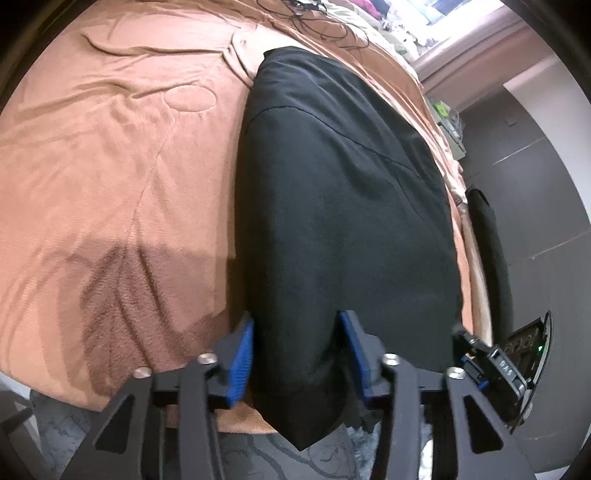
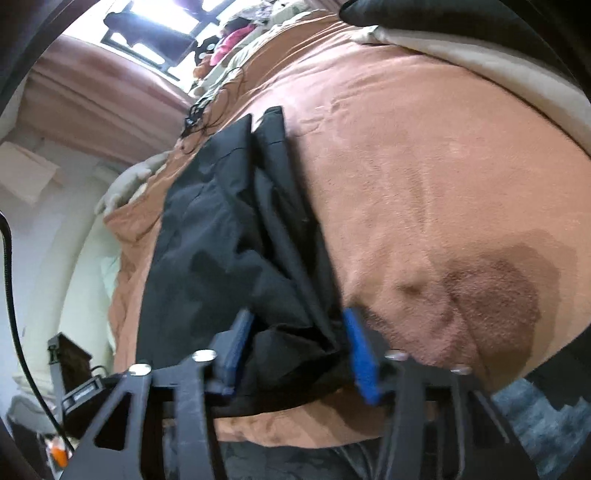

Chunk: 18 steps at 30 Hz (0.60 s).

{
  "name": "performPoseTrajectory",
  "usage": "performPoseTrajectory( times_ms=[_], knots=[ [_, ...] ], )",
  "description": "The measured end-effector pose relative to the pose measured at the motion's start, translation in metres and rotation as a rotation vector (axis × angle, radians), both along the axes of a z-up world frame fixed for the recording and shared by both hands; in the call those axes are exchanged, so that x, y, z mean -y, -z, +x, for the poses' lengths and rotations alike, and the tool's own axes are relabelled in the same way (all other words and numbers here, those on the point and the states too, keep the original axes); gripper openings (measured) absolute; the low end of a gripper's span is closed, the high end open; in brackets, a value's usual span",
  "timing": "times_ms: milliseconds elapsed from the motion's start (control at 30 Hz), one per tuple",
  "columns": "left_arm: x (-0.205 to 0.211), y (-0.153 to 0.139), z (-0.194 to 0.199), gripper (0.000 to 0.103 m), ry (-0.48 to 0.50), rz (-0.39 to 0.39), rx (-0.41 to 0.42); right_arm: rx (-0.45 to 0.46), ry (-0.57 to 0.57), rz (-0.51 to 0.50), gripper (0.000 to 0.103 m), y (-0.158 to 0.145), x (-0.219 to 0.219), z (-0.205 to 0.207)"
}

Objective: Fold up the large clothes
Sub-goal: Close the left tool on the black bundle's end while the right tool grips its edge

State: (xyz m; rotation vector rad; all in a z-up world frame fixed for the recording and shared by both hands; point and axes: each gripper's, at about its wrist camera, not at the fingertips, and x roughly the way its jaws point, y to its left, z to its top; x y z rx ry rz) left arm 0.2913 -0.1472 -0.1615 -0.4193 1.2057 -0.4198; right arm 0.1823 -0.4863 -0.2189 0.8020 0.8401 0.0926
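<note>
The black garment (image 1: pixel 343 206) lies lengthwise on the brown bedspread (image 1: pixel 110 177), its near end between the parted left gripper (image 1: pixel 297 354) and, seemingly ungripped, the blurred right gripper (image 2: pixel 295 354).

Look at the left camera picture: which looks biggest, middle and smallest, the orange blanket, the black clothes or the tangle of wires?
1. Orange blanket, covering most of the picture.
2. Black clothes.
3. Tangle of wires, tiny, though it also lies farthest from the camera.
</note>
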Motion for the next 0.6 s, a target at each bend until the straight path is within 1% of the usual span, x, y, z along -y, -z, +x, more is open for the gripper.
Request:
performPoseTrajectory(
  times_ms=[33,67,133,233,367,467,600],
  knots=[
    [0.0,-0.002,-0.001,0.032,0.005,0.003,0.005,0.008,-0.013,-0.002,0.025,-0.002,-0.002,-0.001],
    [0.001,-0.005,-0.001,0.028,0.014,0.007,0.014,0.014,-0.025,-0.016,0.023,-0.006,-0.005,-0.003],
    [0.0,-0.011,-0.003,0.024,0.025,0.025,0.033,0.023,-0.048,-0.02,0.02,-0.012,-0.011,-0.007],
    [-0.006,-0.02,-0.006,0.022,0.031,0.034,0.055,0.021,-0.073,-0.009,0.02,-0.018,-0.02,-0.014],
    [-0.022,-0.033,-0.016,0.021,0.055,0.058,0.081,0.025,-0.122,0.008,0.02,-0.022,-0.039,-0.029],
    [-0.037,-0.03,-0.028,0.021,0.084,0.057,0.067,0.017,-0.166,0.0,0.02,-0.019,-0.053,-0.045],
    [-0.048,-0.024,-0.049,0.022,0.131,0.055,0.055,0.006,-0.213,-0.008,0.02,-0.015,-0.061,-0.061]
  ],
)
